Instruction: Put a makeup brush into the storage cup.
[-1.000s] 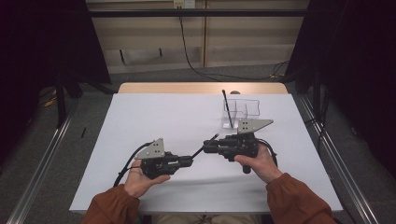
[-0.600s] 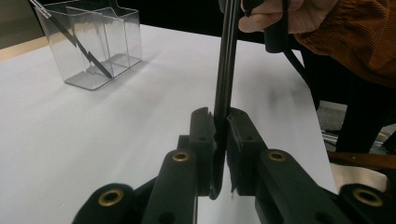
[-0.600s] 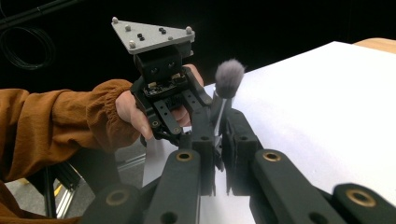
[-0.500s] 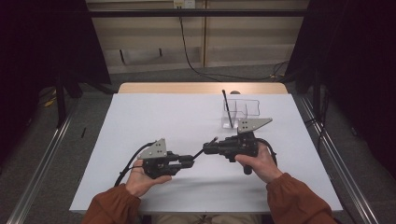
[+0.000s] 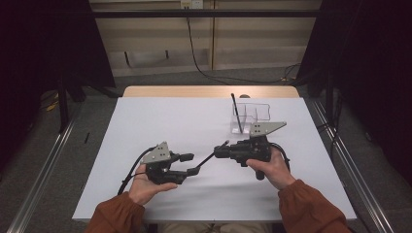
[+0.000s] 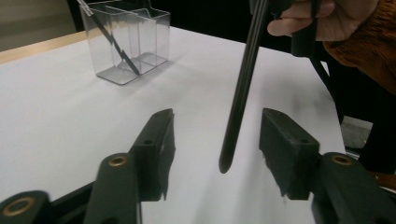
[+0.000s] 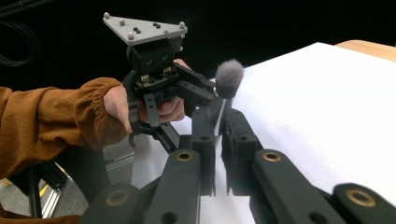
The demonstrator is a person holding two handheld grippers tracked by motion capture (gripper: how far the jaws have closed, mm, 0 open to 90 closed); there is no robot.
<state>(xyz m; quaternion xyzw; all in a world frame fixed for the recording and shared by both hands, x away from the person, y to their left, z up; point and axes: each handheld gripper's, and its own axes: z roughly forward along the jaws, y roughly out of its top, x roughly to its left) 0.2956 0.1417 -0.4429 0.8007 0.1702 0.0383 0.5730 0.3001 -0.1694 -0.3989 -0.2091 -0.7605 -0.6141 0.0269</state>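
Note:
A thin black brush [image 5: 206,160] with a fluffy grey head [image 7: 229,78] spans the gap between my two grippers above the white table [image 5: 170,121]. My right gripper [image 5: 217,153] [image 7: 218,114] is shut on it just below the head. The handle [image 6: 243,84] slants down to my left gripper [image 5: 190,164] [image 6: 217,116], whose jaws have just been opening. The handle's end hangs between them, clear of both pads. A hand holds each gripper.
A clear plastic organiser [image 5: 252,119] [image 6: 135,42] stands at the back right of the table with a black stick [image 5: 236,112] [image 6: 112,42] leaning in it. A wooden strip [image 5: 194,91] edges the table's far side.
My left gripper's jaws have spread apart and let go of the brush handle. Both hands and the right gripper's hold on the brush stay as they were.

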